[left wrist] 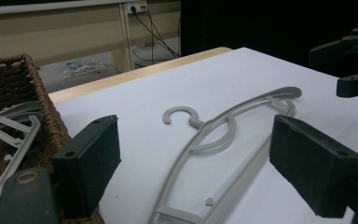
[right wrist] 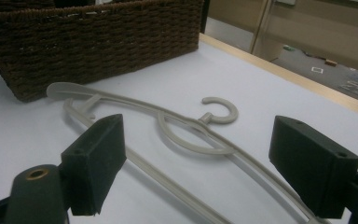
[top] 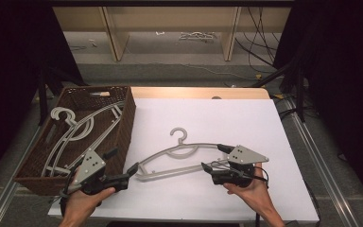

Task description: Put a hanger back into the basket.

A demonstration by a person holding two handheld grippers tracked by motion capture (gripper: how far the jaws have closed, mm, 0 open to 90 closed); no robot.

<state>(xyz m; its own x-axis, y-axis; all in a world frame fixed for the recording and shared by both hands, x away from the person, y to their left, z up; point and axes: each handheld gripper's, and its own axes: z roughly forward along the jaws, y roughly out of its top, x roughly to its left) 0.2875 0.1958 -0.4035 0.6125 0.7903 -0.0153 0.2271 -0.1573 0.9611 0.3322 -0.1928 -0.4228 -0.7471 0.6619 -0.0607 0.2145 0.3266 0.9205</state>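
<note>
Nearest the camera in the high view, two hands come in from the bottom edge, each holding a claw. The left claw (top: pixel 131 171) hovers just off the near corner of the basket (top: pixel 125 130), its jaws spread apart; in the left gripper view the two black pads stand wide with the hanger (left wrist: pixel 223 140) lying between and beyond them. The right claw (top: pixel 215 156) sits at the other end of the hanger, jaws likewise apart, and in the right gripper view its pads frame the hanger (right wrist: pixel 177 135) without touching it. The grey plastic hanger (top: pixel 179 153) lies flat on the white counter (top: pixel 246 118), hook pointing away from the person, between the two claws. Nothing lies on the counter between the claws and the hanger. The brown woven basket stands at the counter's left edge, holding more grey hangers (top: pixel 73 130) stacked loosely inside, hooks toward its far end.
</note>
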